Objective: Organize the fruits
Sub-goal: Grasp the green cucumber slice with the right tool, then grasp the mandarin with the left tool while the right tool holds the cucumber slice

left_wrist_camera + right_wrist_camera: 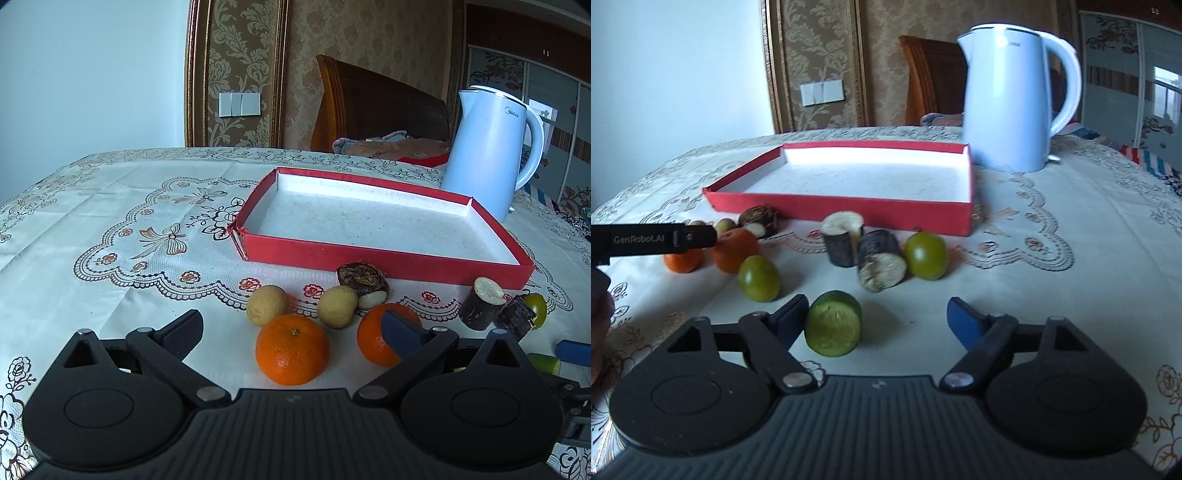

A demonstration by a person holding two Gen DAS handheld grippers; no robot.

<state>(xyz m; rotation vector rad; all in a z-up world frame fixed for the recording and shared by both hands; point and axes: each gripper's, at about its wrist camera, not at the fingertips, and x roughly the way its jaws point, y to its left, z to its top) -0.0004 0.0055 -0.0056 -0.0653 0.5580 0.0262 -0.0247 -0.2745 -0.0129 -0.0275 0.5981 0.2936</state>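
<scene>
Since the red tray [388, 260] holds 0 fruit, nothing is sorted yet.
left gripper [291, 332]: jaws spread, orange [291, 349] between them, untouched.
right gripper [877, 321]: jaws spread, not yet pinching the green cut piece [833, 323] near the table's front edge.
remaining: all fruit, along the tray's near wall.

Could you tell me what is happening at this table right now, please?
A person is sorting fruit with a handheld gripper in each hand. The red tray holds nothing yet; all the fruit lies on the tablecloth in front of it. The right gripper is open around a cut green piece, which sits against its left finger, not yet clamped. The left gripper is open, an orange between its fingers, ungripped. A white kettle stands behind the tray.
</scene>
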